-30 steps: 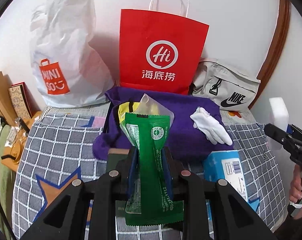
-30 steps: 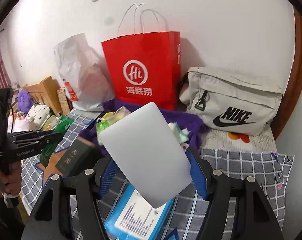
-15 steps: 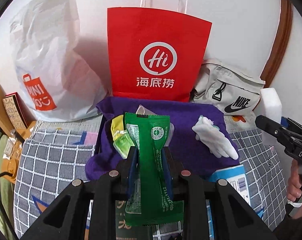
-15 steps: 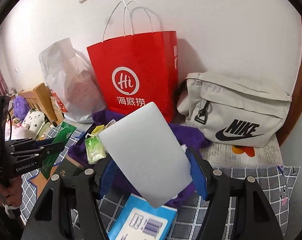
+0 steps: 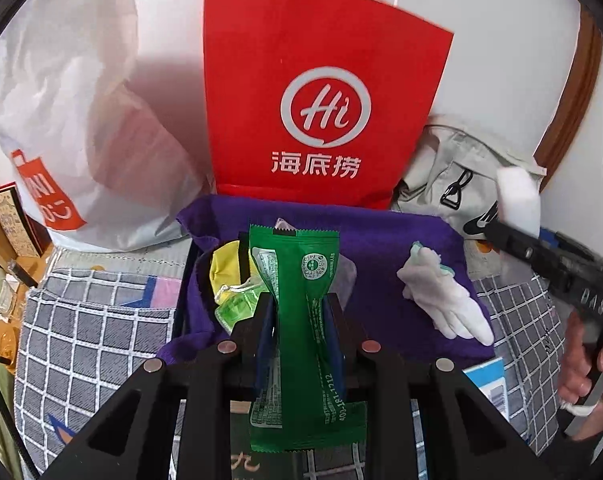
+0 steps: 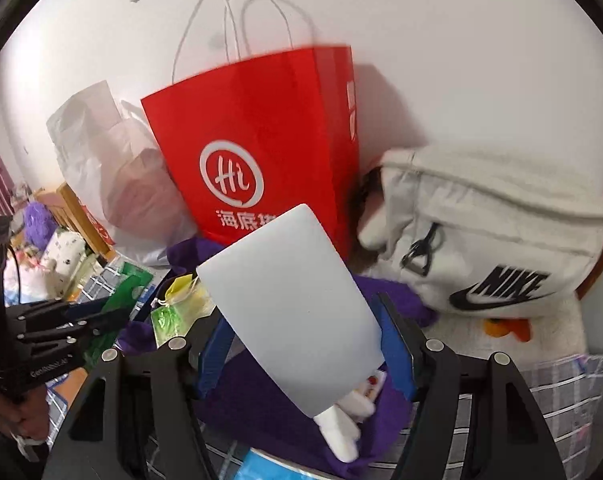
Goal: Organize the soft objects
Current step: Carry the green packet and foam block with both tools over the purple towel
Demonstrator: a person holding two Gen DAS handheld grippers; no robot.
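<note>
- Both tools have travelled forward over the bed [image 5: 93, 332] toward the wall since the earlier frames: the red paper bag [image 5: 321, 96] and the purple cloth [image 5: 381, 248] now loom larger and sit lower in each view, while the blue-and-white pack [image 5: 487, 380] has slid toward the bottom edge.
- Purple cloth: it lies spread on the checked bedding in front of the red bag, between the white plastic bag [image 5: 81, 120] and the grey sling bag [image 6: 501, 232]. Judging by what rests on it, this is the gathering spot.
- Done so far, as I read it: a white glove [image 5: 445, 304] and a few yellow-green sachets [image 5: 233, 292] already lie on the cloth.
- Left to do: both carried items are in the air above or near the cloth, neither set down; the blue-and-white pack lies off the cloth's edge.
- White foam block [image 6: 293, 304]: clamped across its width by the right tool [image 6: 301, 340], over the cloth's right part. Its long axis tilts, upper end leaning left toward the red bag, lower end toward the camera.
- Green packet [image 5: 305, 320]: pinched at its waist by the left tool [image 5: 301, 328], whose jaws are nearly together on it. It stands upright over the cloth's near edge, long axis vertical in view, printed top toward the red bag, crimped tail hanging below.
</note>
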